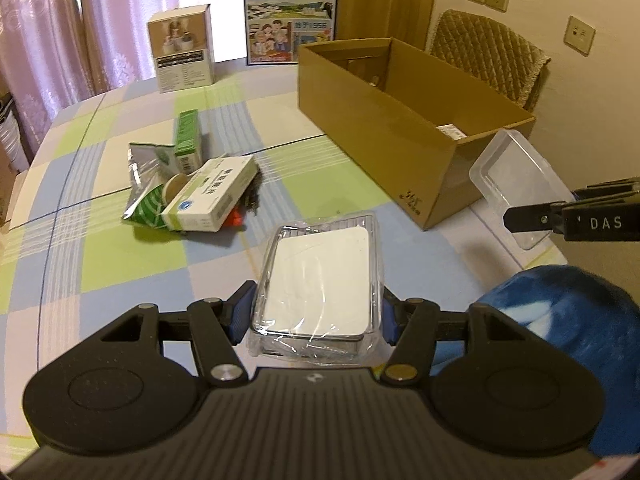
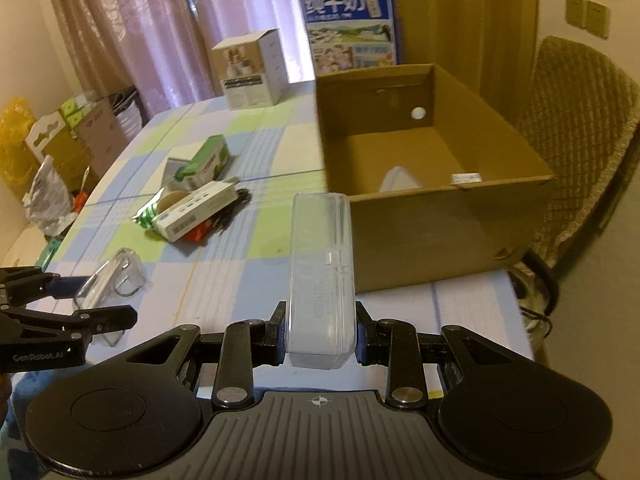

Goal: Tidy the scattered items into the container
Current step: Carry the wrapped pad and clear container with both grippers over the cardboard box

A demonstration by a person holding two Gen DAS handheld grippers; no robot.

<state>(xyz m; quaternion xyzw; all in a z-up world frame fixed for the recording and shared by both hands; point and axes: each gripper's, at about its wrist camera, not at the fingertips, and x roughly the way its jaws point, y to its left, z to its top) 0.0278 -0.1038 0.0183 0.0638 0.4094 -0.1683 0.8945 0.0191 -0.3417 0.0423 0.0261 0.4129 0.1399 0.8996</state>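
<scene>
Clear plastic-wrapped case with white insert (image 1: 318,280), clamped between blue pads of left gripper (image 1: 318,314), above checked blue, green and white tablecloth (image 1: 132,258). Clear lidded plastic box (image 2: 322,276), gripped edgewise in right gripper (image 2: 320,338), near open brown cardboard carton (image 2: 436,216). Green-and-white packets and boxes (image 1: 192,190) heaped mid-table. Pink curtains (image 1: 80,20), quilted chair (image 1: 488,54) behind.
</scene>
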